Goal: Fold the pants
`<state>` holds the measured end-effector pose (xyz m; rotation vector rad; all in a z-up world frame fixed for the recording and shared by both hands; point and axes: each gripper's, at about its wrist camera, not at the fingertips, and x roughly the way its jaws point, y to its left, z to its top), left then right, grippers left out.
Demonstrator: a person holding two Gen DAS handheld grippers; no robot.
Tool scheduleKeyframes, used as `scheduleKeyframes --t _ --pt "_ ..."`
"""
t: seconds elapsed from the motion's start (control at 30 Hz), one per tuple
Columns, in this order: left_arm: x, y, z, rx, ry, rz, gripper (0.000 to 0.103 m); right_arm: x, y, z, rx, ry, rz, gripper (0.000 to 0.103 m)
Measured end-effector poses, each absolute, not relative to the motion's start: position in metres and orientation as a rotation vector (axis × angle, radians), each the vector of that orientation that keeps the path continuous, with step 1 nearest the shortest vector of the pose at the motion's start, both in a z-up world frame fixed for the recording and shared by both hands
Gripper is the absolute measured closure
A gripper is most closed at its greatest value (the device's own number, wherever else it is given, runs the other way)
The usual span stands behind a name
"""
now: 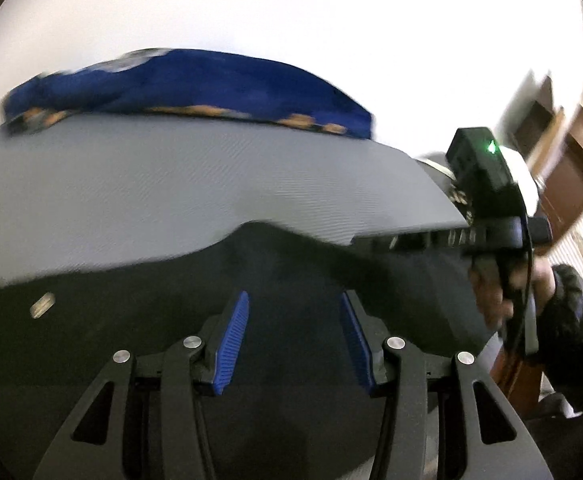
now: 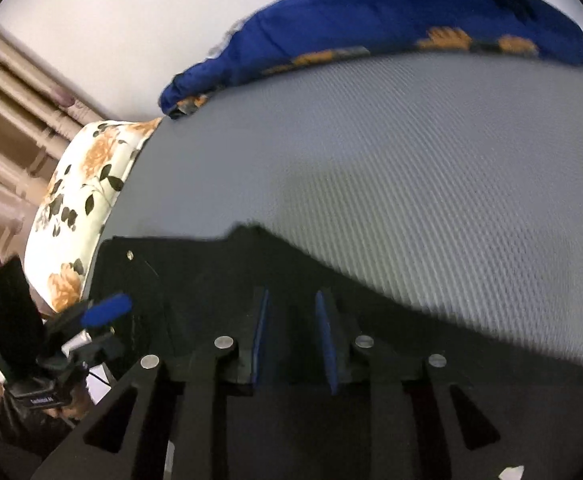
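Pants: dark fabric pants (image 1: pixel 171 280) across the lower frame, on the grey textured bed cover (image 1: pixel 151 184).
Left gripper (image 1: pixel 293 340): blue pads apart, nothing between.
Right gripper (image 2: pixel 291 340): pads narrowly apart, gripping nothing.

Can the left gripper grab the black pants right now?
Probably yes. The left gripper hovers right over the black pants with its blue fingers apart and nothing between them. Nothing else lies on the pants there.

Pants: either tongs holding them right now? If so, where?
Nothing held. Left tongs stand open over the black pants, pads apart, no cloth between them. Right tongs are narrower but also empty above the pants.
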<state>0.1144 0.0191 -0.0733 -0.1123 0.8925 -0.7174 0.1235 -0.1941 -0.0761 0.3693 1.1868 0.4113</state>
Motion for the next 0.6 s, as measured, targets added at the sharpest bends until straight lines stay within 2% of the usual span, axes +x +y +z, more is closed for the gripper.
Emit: scheduleKeyframes --t 0.23,0.27,0.43,0.6 --pt "0.167 -0.034 -0.113 -0.067 0.988 -0.682 0.054 0.109 -0.237 -0.097 0.34 1.164 0.236 0.081" --pt "0.174 -0.034 -0.121 -0.067 1.007 -0.66 0.056 0.108 -0.246 -0.099 0.33 1.155 0.207 0.081" --pt "0.185 -0.03 -0.132 -0.106 1.013 -0.641 0.075 0.106 -0.308 -0.104 0.342 1.107 0.046 0.083" --pt "0.183 -0.027 -0.126 -0.118 1.018 -0.623 0.075 0.092 -0.346 -0.097 0.416 1.074 -0.012 0.078"
